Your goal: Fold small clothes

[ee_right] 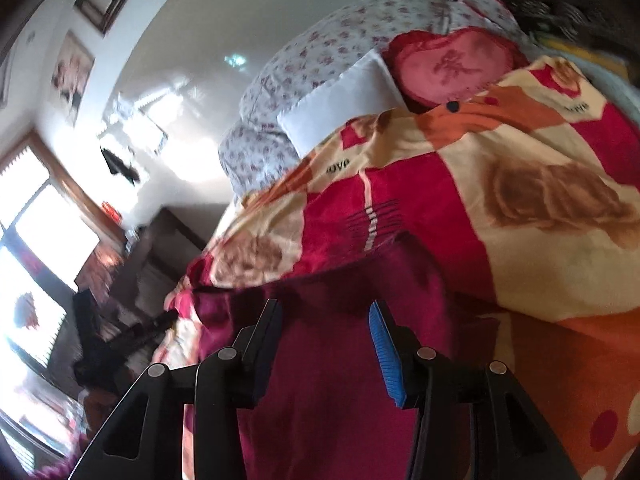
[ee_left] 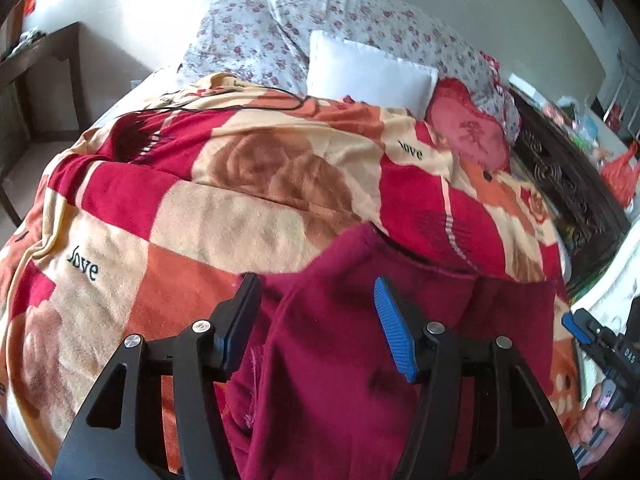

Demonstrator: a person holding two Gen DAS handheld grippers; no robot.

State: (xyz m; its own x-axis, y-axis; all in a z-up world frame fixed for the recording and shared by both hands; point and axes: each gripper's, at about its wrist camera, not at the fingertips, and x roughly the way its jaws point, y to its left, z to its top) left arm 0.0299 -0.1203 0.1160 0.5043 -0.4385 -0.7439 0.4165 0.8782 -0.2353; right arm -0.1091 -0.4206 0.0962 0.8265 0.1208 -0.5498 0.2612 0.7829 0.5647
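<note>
Both tools, left point(ee_left: 316, 316) and right point(ee_right: 326, 344), hover wide and empty over a maroon garment point(ee_left: 360, 360) lying at six o'clock on the bed's blanket point(ee_left: 240, 208) (folding apparently barely begun).

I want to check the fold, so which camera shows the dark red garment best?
The left wrist view: the dark red garment lies sharp, its upper edge visible on the blanket. The right wrist view is tilted and blurry, showing only part of it.
</note>
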